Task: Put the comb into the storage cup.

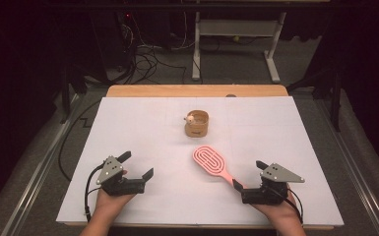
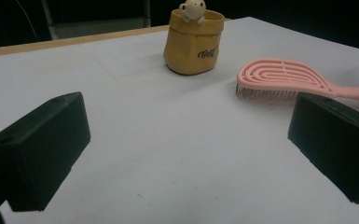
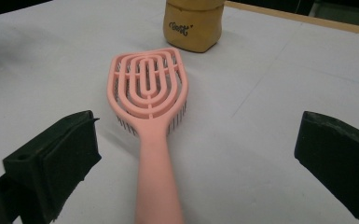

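Note:
A pink hairbrush point(image 1: 209, 161) lies bristles down on the white table sheet point(image 1: 142, 123), handle toward the near right. Its handle point(image 3: 158, 186) lies between the wide jaws of my right gripper point(image 1: 247, 174), which is open; neither pad touches it. In the right gripper view point(image 3: 199, 123) the brush head point(image 3: 147, 88) is just ahead. My left gripper point(image 1: 138, 164) rests near the front left, open, with bare sheet between its jaws point(image 2: 189, 112). A tan fabric pouch point(image 1: 197, 124) stands upright mid-table with a small toy figure point(image 2: 192, 8) peeking over its rim.
The wooden table edge point(image 1: 197, 90) runs along the back. Beyond it are a dark floor with cables point(image 1: 147, 59) and a white desk frame point(image 1: 236, 34). Wide bare sheet lies left of the pouch point(image 2: 193, 44) and brush point(image 2: 279, 77).

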Demonstrator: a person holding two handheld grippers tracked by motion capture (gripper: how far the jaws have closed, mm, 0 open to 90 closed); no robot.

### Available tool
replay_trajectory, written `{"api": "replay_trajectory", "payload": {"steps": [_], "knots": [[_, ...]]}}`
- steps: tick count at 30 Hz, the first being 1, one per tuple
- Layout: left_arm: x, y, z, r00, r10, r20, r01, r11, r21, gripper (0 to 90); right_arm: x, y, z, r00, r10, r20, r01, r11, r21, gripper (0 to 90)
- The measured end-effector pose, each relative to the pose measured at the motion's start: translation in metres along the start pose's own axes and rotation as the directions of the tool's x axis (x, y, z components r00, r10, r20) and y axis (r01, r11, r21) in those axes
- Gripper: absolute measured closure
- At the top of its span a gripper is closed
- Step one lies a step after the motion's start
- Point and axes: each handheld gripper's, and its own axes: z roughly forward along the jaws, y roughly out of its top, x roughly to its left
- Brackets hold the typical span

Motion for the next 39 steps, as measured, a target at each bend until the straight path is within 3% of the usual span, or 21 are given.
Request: {"api": "replay_trajectory", "payload": {"steps": [4,7,13,23,30,38,39], "knots": [[0.001,0.0,0.0,0.9997,-0.011,0.021,0.01,0.9999,0.005,0.0,0.0,0.011,0.004,1.0,0.005,-0.001,-0.005,1.0,0.019,0.1],[0.001,0.001,-0.001,0.9999,0.002,0.013,-0.002,1.0,-0.002,0.0,0.001,0.018,0.009,1.0,-0.001,0.009,0.0,0.998,0.058,0.1],[0.001,0.001,-0.001,0.9999,0.005,0.009,-0.005,1.0,-0.008,0.0,0.004,0.03,0.022,0.9999,-0.007,-0.015,0.008,0.993,0.117,0.1],[0.0,0.001,-0.001,1.0,0.005,0.007,-0.005,0.9998,-0.021,0.0,0.009,0.046,0.04,0.9975,-0.057,-0.041,0.063,0.98,0.186,0.1],[0.001,0.001,-0.001,1.0,0.004,0.006,-0.004,0.9997,-0.022,0.0,0.015,0.056,0.053,0.995,-0.079,-0.061,0.091,0.97,0.226,0.1],[0.002,0.001,-0.001,1.0,0.003,0.006,-0.003,0.9996,-0.027,0.0,0.022,0.062,0.072,0.991,-0.115,-0.069,0.13,0.949,0.286,0.1],[0.002,0.001,-0.001,1.0,0.004,0.006,-0.003,0.9996,-0.026,0.0,0.024,0.063,0.077,0.9895,-0.122,-0.076,0.14,0.943,0.303,0.0]]}}
